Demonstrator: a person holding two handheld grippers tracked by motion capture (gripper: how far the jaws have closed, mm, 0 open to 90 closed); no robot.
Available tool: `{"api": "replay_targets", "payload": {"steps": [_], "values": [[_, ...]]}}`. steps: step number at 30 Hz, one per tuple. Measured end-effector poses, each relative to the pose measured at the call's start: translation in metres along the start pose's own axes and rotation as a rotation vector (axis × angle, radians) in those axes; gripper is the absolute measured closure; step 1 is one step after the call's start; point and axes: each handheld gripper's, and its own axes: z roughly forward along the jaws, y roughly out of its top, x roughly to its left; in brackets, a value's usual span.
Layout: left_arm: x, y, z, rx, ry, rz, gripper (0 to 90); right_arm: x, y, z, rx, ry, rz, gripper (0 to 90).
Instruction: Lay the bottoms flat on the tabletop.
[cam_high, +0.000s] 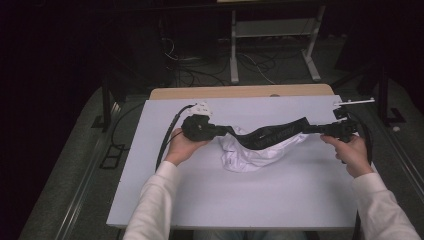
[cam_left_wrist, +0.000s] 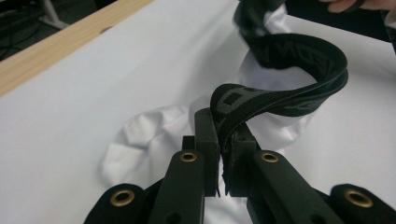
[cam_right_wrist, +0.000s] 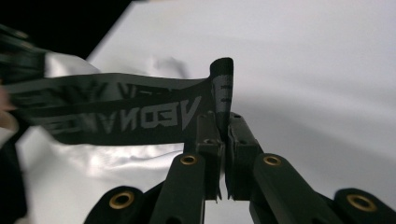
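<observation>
A white garment (cam_high: 250, 152) with a black lettered waistband (cam_high: 272, 134) hangs between my two grippers above the white table (cam_high: 240, 200). My left gripper (cam_high: 226, 131) is shut on the band's left end; in the left gripper view the waistband (cam_left_wrist: 285, 88) curls out of the closed jaws of that gripper (cam_left_wrist: 223, 140), with white cloth (cam_left_wrist: 149, 140) below. At the band's right end my right gripper (cam_high: 312, 129) is shut too. The right gripper view shows the lettered waistband (cam_right_wrist: 121, 114) running left from the pinched end, held by the gripper (cam_right_wrist: 223, 126).
A wooden strip (cam_high: 240, 92) edges the far side of the table. Beyond it stand a metal table frame (cam_high: 272, 45) and loose cables (cam_high: 195, 70) on the floor. A cable (cam_high: 167, 137) trails from the left gripper across the table.
</observation>
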Motion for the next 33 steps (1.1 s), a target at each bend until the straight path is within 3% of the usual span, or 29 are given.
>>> {"api": "replay_targets", "payload": {"steps": [5, 8, 14, 19, 25, 29, 33], "values": [[-0.005, -0.003, -0.026, 0.013, 0.032, -0.002, 85.1, 0.018, 0.001, -0.018, -0.030, 0.060, -0.011, 84.4], [-0.007, -0.002, -0.041, 0.021, 0.041, 0.015, 85.1, 0.030, 0.000, -0.025, -0.040, 0.088, -0.048, 84.5], [-0.015, 0.004, -0.067, 0.014, 0.069, 0.037, 85.1, 0.049, 0.002, -0.036, -0.078, 0.146, -0.077, 84.5], [-0.032, 0.011, -0.091, 0.012, 0.076, 0.075, 85.1, 0.072, 0.003, -0.047, -0.093, 0.183, -0.119, 84.4], [-0.052, 0.004, -0.114, -0.039, 0.038, 0.071, 85.0, 0.098, -0.004, -0.061, -0.108, 0.219, -0.178, 84.4], [-0.060, -0.011, -0.120, -0.071, -0.009, 0.029, 85.0, 0.106, -0.014, -0.064, -0.100, 0.246, -0.187, 84.4], [-0.070, -0.020, -0.126, -0.094, -0.047, 0.014, 85.0, 0.113, -0.025, -0.068, -0.088, 0.274, -0.197, 84.4]]}}
